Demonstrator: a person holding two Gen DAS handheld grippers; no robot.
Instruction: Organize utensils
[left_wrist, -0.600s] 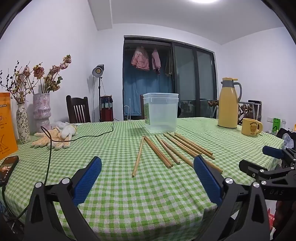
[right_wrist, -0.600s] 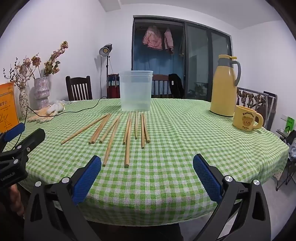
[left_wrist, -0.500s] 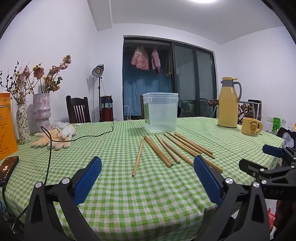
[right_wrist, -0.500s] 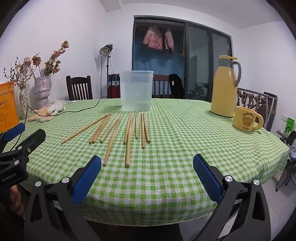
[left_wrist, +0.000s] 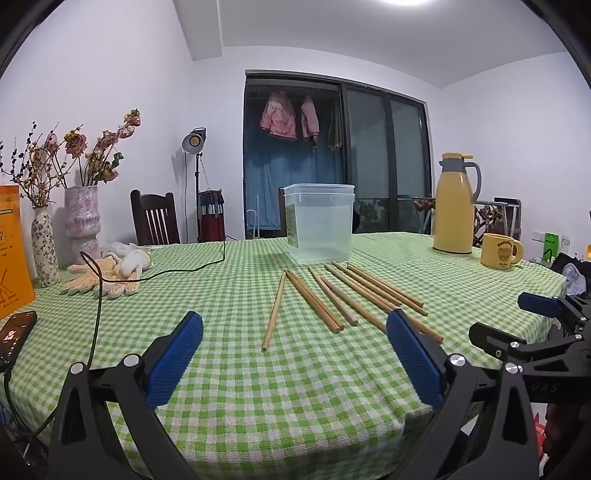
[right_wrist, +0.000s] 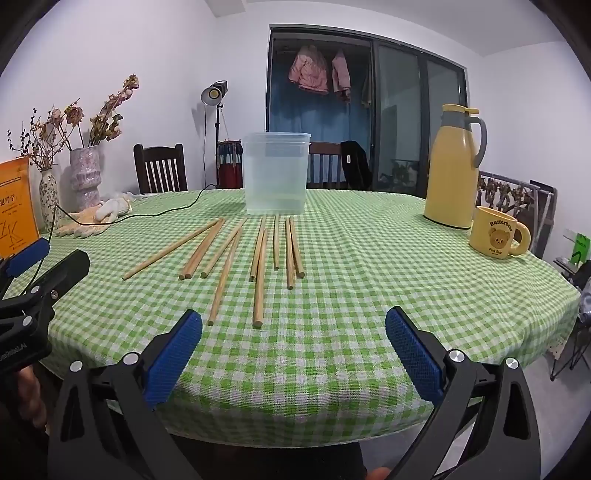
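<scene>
Both the left gripper (left_wrist: 295, 356) and right gripper (right_wrist: 293, 354) gape wide, holding nothing, low at the table's (right_wrist: 388, 288) near edge. Ahead, the chopsticks (right_wrist: 258, 258) lie loose on the cloth, just before the tub (right_wrist: 275, 173).

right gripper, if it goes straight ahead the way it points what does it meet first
Probably the wooden chopsticks lying on the green checked tablecloth; the open right gripper hovers at the table's near edge. Beyond them stands the clear plastic container. Height is unclear.
</scene>
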